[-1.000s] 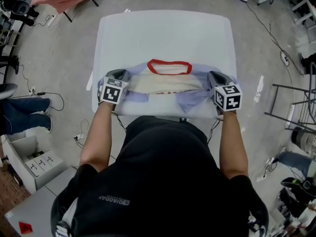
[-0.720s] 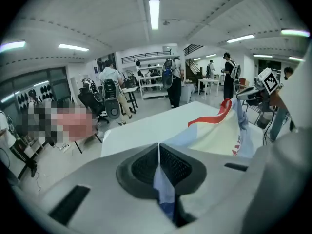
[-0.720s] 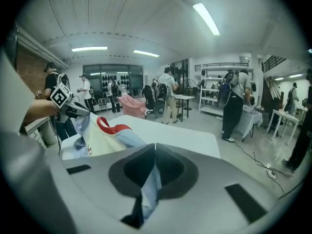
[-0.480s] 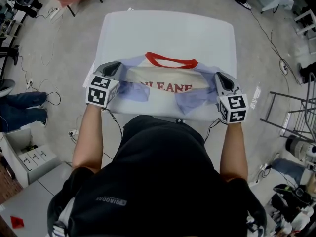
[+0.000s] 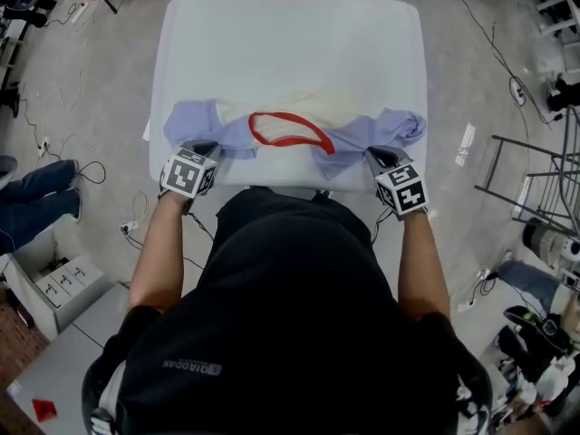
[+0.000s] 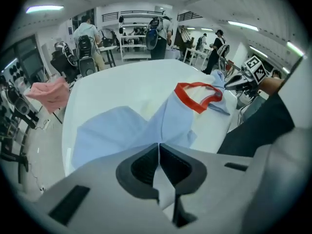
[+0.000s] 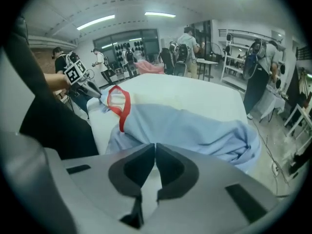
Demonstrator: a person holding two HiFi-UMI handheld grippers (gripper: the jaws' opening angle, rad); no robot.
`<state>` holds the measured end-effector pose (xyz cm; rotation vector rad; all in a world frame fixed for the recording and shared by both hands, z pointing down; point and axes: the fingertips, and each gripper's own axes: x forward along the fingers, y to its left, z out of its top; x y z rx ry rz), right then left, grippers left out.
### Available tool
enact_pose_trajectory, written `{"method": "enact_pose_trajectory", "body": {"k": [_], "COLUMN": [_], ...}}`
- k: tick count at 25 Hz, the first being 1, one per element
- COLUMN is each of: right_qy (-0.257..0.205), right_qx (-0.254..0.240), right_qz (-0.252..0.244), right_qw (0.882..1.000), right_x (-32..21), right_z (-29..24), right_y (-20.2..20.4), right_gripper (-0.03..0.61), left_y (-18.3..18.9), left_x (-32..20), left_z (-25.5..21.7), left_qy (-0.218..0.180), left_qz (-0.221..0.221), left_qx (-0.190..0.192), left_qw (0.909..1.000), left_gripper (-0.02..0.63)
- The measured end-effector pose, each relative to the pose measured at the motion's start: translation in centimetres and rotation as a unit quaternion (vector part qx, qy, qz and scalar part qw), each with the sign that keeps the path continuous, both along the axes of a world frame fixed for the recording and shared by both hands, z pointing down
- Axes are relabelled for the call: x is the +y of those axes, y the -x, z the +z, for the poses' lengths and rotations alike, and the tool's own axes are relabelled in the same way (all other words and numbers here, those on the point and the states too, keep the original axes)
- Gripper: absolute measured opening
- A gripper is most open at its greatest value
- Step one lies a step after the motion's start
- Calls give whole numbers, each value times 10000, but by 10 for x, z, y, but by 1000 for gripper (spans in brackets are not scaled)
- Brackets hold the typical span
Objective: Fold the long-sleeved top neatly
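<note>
1. Where the head view looks down past the person's black shirt, a white table fills the upper half of the picture.
2. Along the table's near edge lies the long-sleeved top, bunched rather than flat: a cream body in the middle, with light blue cloth spreading to both sides and crumpled into a knot near the table's right edge.
3. On that rumpled cloth the red collar lies as an open loop, roughly midway between the two grippers.
4. At the top's near-left corner sits the left gripper — its fingers are pressed together on a fold of light blue fabric, which shows between them in the left gripper view.
5. At the near-right corner the right gripper points down at the cloth, and its fingers are likewise clamped on light blue fabric.
6. Each gripper carries a marker cube just behind its fingers.
</note>
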<state>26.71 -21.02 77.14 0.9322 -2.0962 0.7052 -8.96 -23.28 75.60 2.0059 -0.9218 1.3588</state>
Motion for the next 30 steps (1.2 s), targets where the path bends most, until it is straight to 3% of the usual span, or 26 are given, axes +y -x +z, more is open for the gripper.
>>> {"method": "enact_pose_trajectory", "body": {"k": [3,5,7,12,18,20,23,26,28,30], "right_qy": [-327,-546,-698,-921,-1390,-1653,-1872,-1864,-1730,-1575], "right_qx": [138,180,157,-1,-104,9,394,676,800,966], "right_qz": [-286,-515,-730,-1318,-1820,-2000,-2206,-2217,-2074,-1896], "right_qw": [9990,9970,9948,9870,9734,9658,9564,9547,9595,9643], "right_x": [1,-1,-3,-6,-3,-3,-4,3,4,6], "right_z": [-7,-15,-20,-26,-28,-28,-21,-17,-16,-14], "right_y": [-5,-4,2,17,38,45,52,55,51,49], "right_gripper": [58,121,146,147,144,146,153,173,187,210], "left_y": [-9,-14,-20,-38,-29,-22,-26,-23,-22,-20], "left_x": [-5,-9,-14,-15,-2,-1,-3,-3,-10,-13], "left_z": [-1,-6,-11,-17,-4,-2,1,3,1,4], "left_qy": [-353,-561,-705,-823,-873,-983,-1118,-1220,-1235,-1044], "left_qz": [174,241,280,312,235,312,629,966,973,911], "left_qx": [-143,-204,-212,-355,-1001,-1298,-1363,-1581,-1448,-1068], "left_qw": [9991,9979,9969,9955,9909,9862,9823,9751,9769,9846], "left_gripper": [15,91,107,123,130,141,149,173,179,182]}}
